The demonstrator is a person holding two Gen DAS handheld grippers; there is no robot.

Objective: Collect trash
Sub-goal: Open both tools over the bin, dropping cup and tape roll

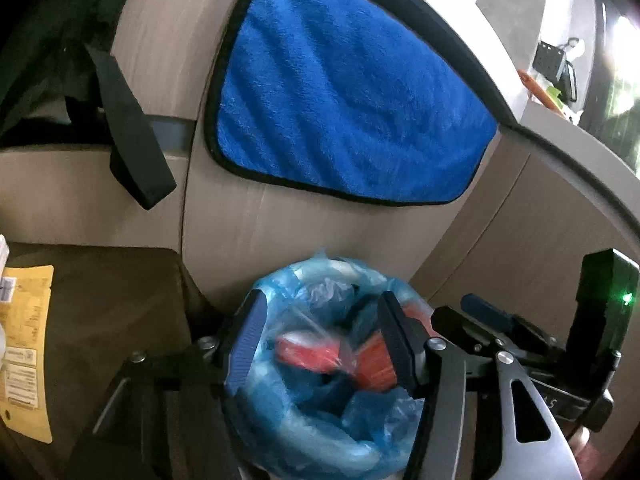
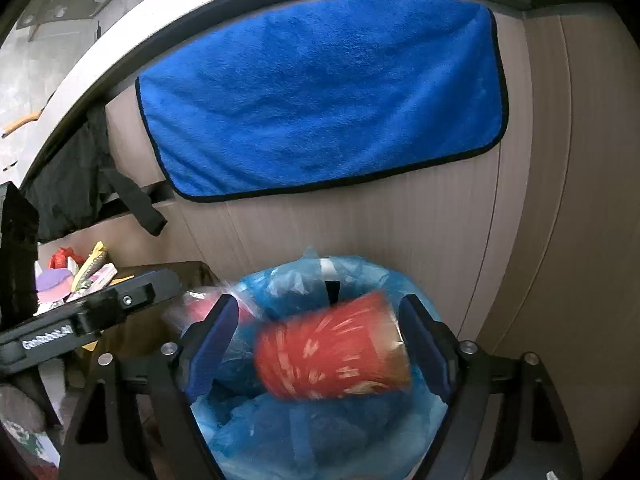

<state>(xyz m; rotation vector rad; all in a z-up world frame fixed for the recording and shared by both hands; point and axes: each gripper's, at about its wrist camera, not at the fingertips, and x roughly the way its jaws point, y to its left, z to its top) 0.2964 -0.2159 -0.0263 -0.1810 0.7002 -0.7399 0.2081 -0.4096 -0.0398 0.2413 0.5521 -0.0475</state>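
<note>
A bin lined with a blue plastic bag (image 1: 320, 432) (image 2: 320, 436) stands against a beige cabinet, right below both grippers. My left gripper (image 1: 322, 320) hangs open over the bin's mouth. A red wrapper in clear plastic (image 1: 304, 352) lies blurred between its fingers, touching neither pad. My right gripper (image 2: 318, 312) is also open over the bin. A red paper cup (image 2: 332, 354) lies sideways and blurred between its fingers, with a gap to the left pad (image 2: 218, 340). The two grippers are side by side, almost touching.
A blue towel (image 1: 344, 96) (image 2: 320, 96) hangs on the cabinet door above the bin, a black strap (image 1: 128, 128) to its left. A yellow packet (image 1: 28, 344) and a pile of wrappers (image 2: 80, 276) lie on a dark surface left of the bin.
</note>
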